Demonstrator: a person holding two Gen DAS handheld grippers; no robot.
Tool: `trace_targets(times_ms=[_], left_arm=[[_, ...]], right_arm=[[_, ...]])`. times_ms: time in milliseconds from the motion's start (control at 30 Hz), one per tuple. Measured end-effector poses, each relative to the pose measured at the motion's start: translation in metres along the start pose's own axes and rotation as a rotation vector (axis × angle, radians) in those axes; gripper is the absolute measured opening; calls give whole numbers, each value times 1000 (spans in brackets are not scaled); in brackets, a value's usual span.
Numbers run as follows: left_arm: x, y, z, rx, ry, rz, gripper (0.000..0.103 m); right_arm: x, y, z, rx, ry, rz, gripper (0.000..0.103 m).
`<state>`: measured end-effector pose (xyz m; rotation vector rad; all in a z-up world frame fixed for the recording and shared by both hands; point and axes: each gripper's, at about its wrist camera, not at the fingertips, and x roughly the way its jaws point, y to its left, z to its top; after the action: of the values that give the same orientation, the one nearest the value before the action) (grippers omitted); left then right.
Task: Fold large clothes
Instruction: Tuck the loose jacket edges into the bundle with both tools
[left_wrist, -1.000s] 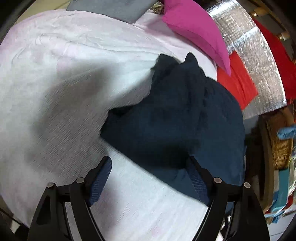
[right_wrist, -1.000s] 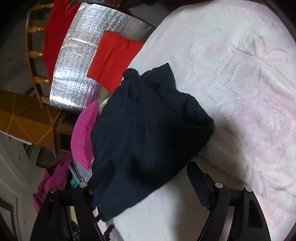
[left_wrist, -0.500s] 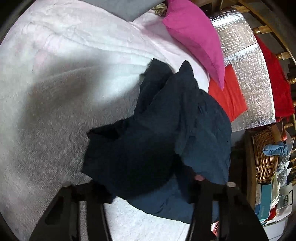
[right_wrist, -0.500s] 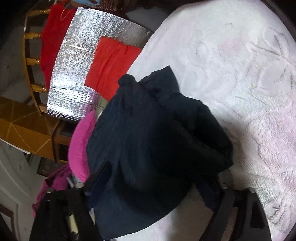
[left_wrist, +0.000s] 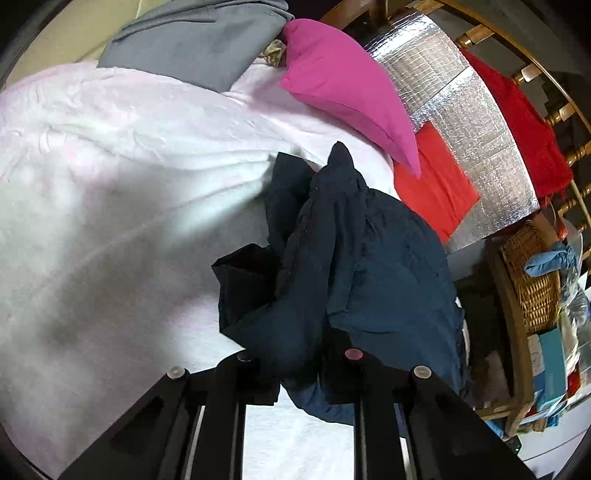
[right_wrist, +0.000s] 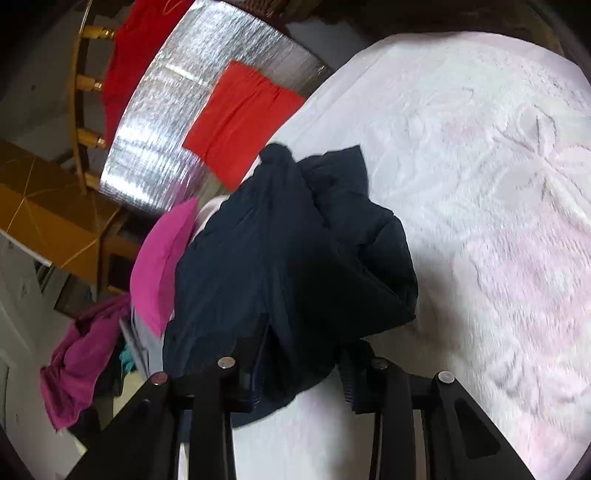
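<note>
A dark navy garment (left_wrist: 369, 266) lies bunched on a white-pink fleece blanket (left_wrist: 110, 184) near the bed's edge. My left gripper (left_wrist: 301, 369) is closing on the garment's near edge, with cloth gathered between its jaws and lifted off the blanket. In the right wrist view the same garment (right_wrist: 280, 240) rises in a heap over the blanket (right_wrist: 480, 184). My right gripper (right_wrist: 303, 373) is also closing, and a fold of navy cloth fills the gap between its jaws. The fabric hides most of the pads of both grippers.
A pink pillow (left_wrist: 343, 88) and a grey cushion (left_wrist: 192, 40) lie at the bed's head. Beyond the edge are a red cloth (left_wrist: 432, 184) on silver foil sheeting (left_wrist: 472, 129), a wooden rail and a wicker basket (left_wrist: 532, 273). A magenta cloth (right_wrist: 77, 362) hangs at left.
Both grippers went from wide open around the garment's edge to closed on it. The navy cloth has been gathered and pulled up off the blanket into a taller heap.
</note>
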<state>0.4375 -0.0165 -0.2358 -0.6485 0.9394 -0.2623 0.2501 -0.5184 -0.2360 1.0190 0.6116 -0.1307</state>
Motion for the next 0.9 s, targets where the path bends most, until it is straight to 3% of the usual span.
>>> trace_targets(times_ms=[133, 233, 333, 433, 500, 567, 667, 800, 900], left_arm=[[6, 19, 7, -42, 48, -11, 19], [5, 29, 9, -80, 90, -17, 33], [-4, 33, 13, -57, 118, 6, 48], [-18, 39, 18, -55, 119, 1, 54], [-29, 43, 23, -65, 89, -3, 62], [-37, 45, 30, -65, 35, 8, 68], [-29, 38, 38, -41, 27, 14, 73], [0, 31, 39, -16, 106, 0, 76], [20, 25, 38, 17, 139, 51, 79]], right_arm=[[4, 2, -10, -40, 86, 6, 35], [-2, -9, -4, 14, 150, 33, 39], [-15, -20, 7, 48, 182, 64, 42], [-37, -34, 21, 80, 131, 78, 52], [-51, -39, 29, 92, 56, 66, 70], [-55, -41, 41, 97, 14, 93, 71], [-39, -36, 53, 72, 23, 97, 75], [8, -33, 58, 51, 128, 69, 78], [26, -27, 55, 6, 144, 23, 81]])
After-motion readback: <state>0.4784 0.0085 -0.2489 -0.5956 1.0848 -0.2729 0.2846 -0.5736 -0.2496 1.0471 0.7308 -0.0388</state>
